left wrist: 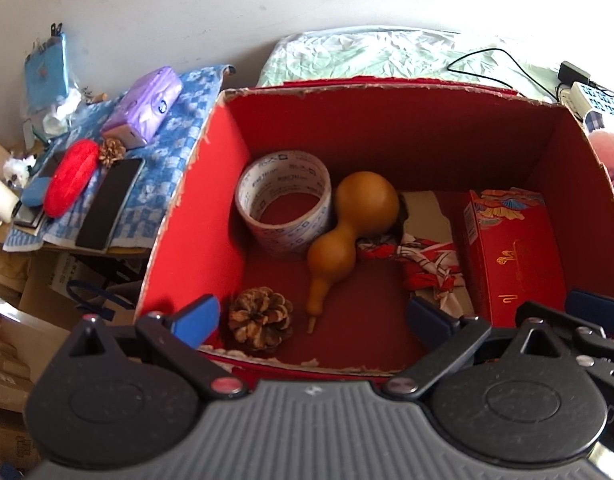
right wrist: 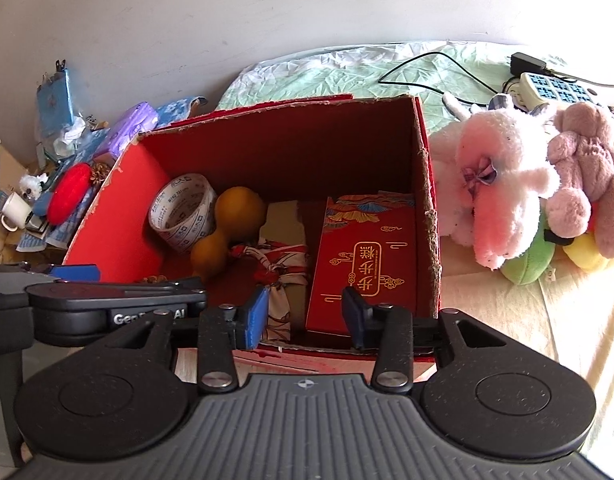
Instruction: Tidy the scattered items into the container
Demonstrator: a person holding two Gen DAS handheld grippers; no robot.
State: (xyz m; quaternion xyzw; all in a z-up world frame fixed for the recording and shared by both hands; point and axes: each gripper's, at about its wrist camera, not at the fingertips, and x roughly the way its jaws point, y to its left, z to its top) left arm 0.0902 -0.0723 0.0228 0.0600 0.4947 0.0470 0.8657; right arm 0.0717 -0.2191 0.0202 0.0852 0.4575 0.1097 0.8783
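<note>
Right wrist view alone shows plush toys (right wrist: 519, 188) beside the box (right wrist: 429, 216).

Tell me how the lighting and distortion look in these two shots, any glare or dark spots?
Left wrist view: top right blown out over the bedsheet, the red box has a shadowed back wall, and fisheye bends its rim. Right wrist view: sunlight overexposes the white plush toy; corners vignette dark.

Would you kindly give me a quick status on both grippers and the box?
Left gripper open, empty, over the red box. Right gripper open, empty. Tape roll, gourd, pine cone inside. Nothing blocking.
</note>
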